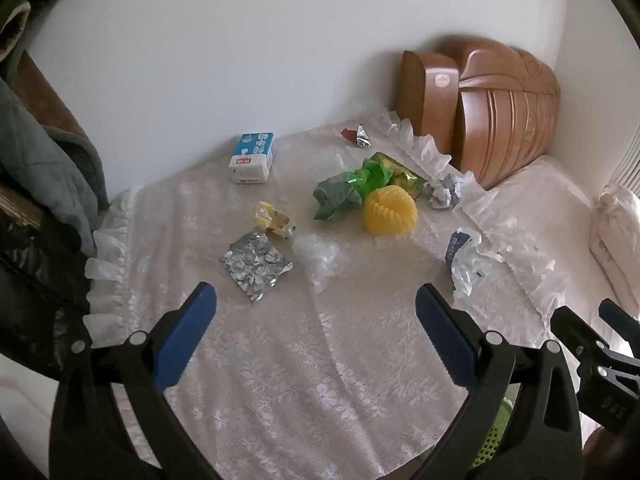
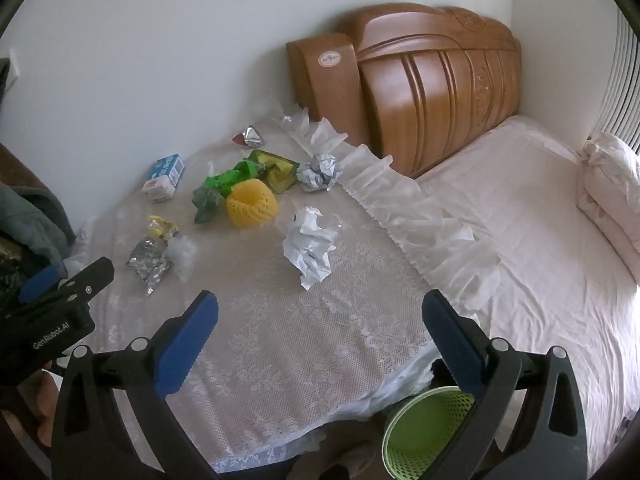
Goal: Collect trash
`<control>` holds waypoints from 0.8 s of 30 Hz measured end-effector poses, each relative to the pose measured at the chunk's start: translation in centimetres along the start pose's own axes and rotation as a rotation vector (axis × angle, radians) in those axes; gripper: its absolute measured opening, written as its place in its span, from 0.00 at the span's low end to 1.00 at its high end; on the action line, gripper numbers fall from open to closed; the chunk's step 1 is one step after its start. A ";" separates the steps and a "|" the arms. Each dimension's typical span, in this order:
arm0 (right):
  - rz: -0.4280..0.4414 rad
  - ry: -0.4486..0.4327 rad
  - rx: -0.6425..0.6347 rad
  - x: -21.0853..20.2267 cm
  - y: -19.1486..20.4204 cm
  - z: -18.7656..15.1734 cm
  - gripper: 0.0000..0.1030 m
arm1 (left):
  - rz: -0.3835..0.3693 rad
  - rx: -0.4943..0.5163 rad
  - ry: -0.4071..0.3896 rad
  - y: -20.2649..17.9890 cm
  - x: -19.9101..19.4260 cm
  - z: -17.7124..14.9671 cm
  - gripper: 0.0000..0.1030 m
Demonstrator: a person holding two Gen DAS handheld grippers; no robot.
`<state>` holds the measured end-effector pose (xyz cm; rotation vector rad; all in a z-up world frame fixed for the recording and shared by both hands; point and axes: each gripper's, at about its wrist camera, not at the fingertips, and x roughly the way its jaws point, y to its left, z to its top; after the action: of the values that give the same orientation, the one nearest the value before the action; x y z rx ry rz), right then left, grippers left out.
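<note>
Trash lies scattered on a table under a white lace cloth (image 1: pixel 304 360). In the left wrist view I see a silver foil wrapper (image 1: pixel 256 266), a yellow wrapper (image 1: pixel 274 220), clear plastic (image 1: pixel 320 258), a yellow foam fruit net (image 1: pixel 390 210), green wrappers (image 1: pixel 344 192), a blue-white carton (image 1: pixel 253 157) and crumpled white paper (image 1: pixel 470 266). My left gripper (image 1: pixel 316 304) hovers open over the near cloth, nothing between its fingers. My right gripper (image 2: pixel 320 312) is open too, with the crumpled paper (image 2: pixel 310 246) just beyond it. A green mesh bin (image 2: pixel 424 428) stands below the table's near edge.
A red-and-silver wrapper (image 1: pixel 357 135) and a grey paper ball (image 2: pixel 320 171) lie at the far side. A wooden headboard (image 2: pixel 436 88) and a bed (image 2: pixel 540 240) with folded bedding (image 2: pixel 612 188) fill the right. Clothes (image 1: pixel 44 160) hang at the left, a white wall behind.
</note>
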<state>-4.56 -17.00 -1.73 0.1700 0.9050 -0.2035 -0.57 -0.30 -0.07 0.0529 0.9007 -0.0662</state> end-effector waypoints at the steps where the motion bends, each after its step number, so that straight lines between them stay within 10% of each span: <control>1: -0.001 0.001 0.000 0.1 0.0 0.0 0.98 | 0.000 0.000 0.001 0.0 0.0 0.0 0.93; 24: -0.002 0.004 -0.001 -0.1 0.1 0.2 0.98 | 0.003 -0.002 0.014 0.8 0.6 0.0 0.93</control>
<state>-4.45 -16.94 -1.50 0.1687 0.9098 -0.2049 -0.16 0.45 -0.56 0.0530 0.9143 -0.0618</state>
